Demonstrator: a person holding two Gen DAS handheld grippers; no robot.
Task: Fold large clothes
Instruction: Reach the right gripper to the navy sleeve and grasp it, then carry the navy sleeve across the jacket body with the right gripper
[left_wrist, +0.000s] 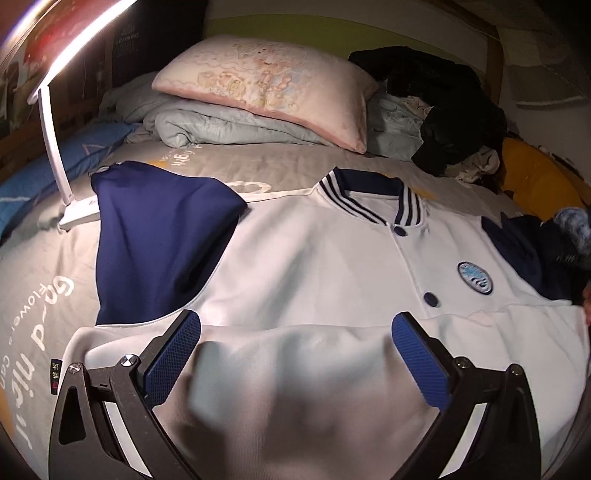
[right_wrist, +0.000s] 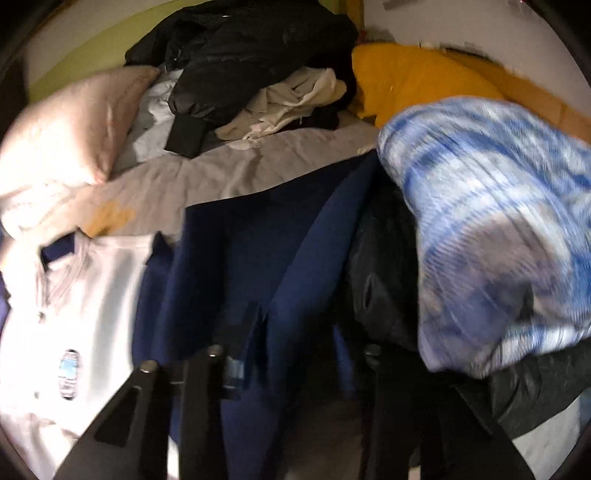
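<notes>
Out beyond the left jaw in the left wrist view, a white lamp (left_wrist: 55, 147) stands on the grey bed cover (left_wrist: 44, 288), its base just beside the navy sleeve (left_wrist: 155, 240) of the jacket (left_wrist: 314, 266). The jacket lies flat on the bed, front up, striped collar (left_wrist: 373, 199) away from the jaws and a round badge (left_wrist: 474, 277) ahead of the right jaw. The left gripper (left_wrist: 295, 332) has its jaws wide, one blue pad on each side of a raised white fold of the jacket's lower part, which bulges up between them, blurred and close to the lens. Farther ahead a pink pillow (left_wrist: 269, 85) rests on folded grey bedding (left_wrist: 221, 127), with a heap of dark clothes (left_wrist: 443, 99) to its right. In the right wrist view, blurred, the white jacket body (right_wrist: 92, 314) lies left of the jaws and the other navy sleeve (right_wrist: 240, 258) hangs directly around the right gripper (right_wrist: 299, 350); whether its jaws hold the sleeve I cannot tell. To the right a blue-and-white knitted cloth (right_wrist: 498, 229) fills the frame, with a yellow cushion (right_wrist: 417, 77) beyond.
</notes>
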